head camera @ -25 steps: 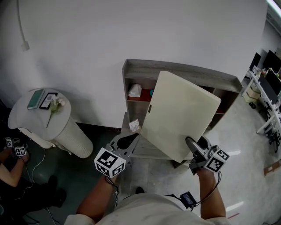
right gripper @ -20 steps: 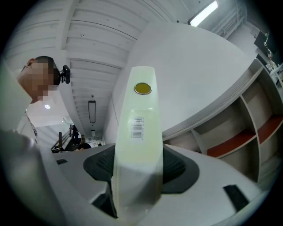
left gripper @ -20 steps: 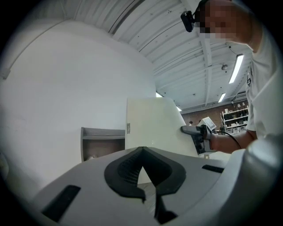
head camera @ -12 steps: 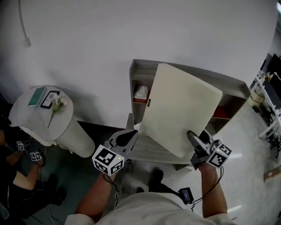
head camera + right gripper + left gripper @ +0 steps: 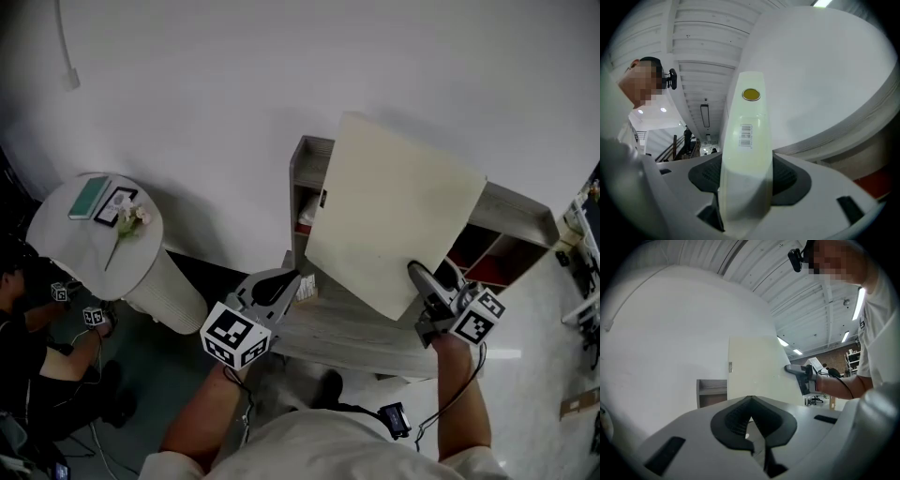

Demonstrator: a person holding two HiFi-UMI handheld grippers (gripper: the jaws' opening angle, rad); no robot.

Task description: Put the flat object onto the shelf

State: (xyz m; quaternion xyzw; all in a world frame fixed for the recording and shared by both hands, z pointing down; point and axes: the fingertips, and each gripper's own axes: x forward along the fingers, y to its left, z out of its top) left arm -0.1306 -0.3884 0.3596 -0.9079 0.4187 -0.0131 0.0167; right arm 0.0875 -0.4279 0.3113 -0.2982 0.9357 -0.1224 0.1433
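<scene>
The flat object is a cream square panel (image 5: 394,216) with a small tag on its left edge, held tilted in the air in front of the grey shelf unit (image 5: 311,159). My right gripper (image 5: 422,277) is shut on the panel's lower right corner. In the right gripper view the panel (image 5: 747,136) runs edge-on up between the jaws and shows a barcode sticker and a yellow dot. My left gripper (image 5: 279,284) is shut and holds nothing, just below the panel's lower left edge. In the left gripper view the panel (image 5: 754,366) stands ahead, covering part of the shelf (image 5: 710,387).
The shelf has reddish compartments at the right (image 5: 492,267) and a grey lower ledge (image 5: 356,333). A round white side table (image 5: 94,239) with a green book and a flower stands at the left. A person (image 5: 37,328) sits on the floor beside it. A white wall is behind.
The panel has risen with my right gripper and now reaches above the shelf's top. The shelf sits closer in the view. My left gripper has stayed shut below the panel.
</scene>
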